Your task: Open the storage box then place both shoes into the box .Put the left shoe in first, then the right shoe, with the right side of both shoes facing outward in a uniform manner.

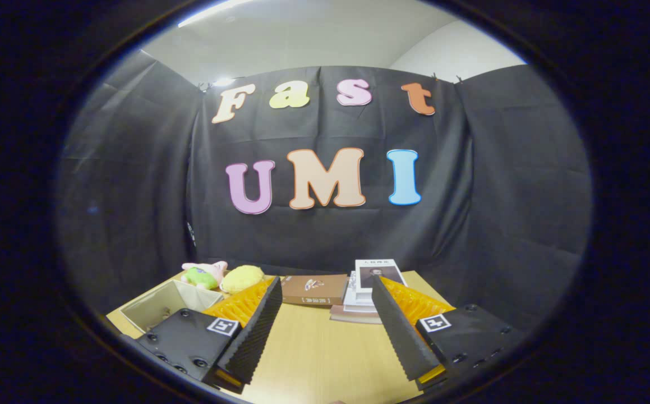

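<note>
Booth: black cloth walls stand on three sides of you, with a pale ceiling above them and a bright strip of light near its edge.
Surface: a light wooden table runs out from under your gripper toward the back wall.
Gripper: your gripper is held level just above the table, pointing at the back wall.
Jaws: your two fingers stand wide apart, with bare tabletop between them and nothing held.
Storage box: an open, pale, fabric-looking box sits on the table beside your left finger, partly hidden by it; you can see its inner walls but not whether anything lies in it.
Soft toys: a pink and green plush toy and a yellow plush toy lie side by side just beyond the box, near the back wall.
Books: a brown book lies flat ahead of you, beyond the gap between the fingers; just to its right, a small stack of books rests with a light-covered one on top, partly behind your right finger.
</note>
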`<control>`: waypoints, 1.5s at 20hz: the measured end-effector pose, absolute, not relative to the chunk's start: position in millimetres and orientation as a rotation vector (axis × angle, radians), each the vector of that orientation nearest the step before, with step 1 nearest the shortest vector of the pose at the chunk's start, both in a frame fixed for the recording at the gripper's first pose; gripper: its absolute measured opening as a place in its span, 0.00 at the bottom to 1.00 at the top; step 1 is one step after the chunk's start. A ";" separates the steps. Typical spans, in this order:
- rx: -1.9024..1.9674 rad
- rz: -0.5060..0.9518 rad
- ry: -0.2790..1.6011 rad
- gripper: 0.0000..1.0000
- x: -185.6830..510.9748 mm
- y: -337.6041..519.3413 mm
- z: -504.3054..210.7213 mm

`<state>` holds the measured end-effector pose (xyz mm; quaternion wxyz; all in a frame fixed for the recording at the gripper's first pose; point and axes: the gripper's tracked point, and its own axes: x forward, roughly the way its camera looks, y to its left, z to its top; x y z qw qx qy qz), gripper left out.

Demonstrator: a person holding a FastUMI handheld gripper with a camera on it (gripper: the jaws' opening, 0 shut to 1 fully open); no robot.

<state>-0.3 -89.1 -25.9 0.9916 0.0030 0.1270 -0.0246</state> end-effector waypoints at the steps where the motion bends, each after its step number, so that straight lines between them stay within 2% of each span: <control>1: 0.001 -0.062 0.241 1.00 0.0 -94.5 -23.7; 30: -0.033 -0.108 0.170 1.00 -7.5 -107.4 -6.0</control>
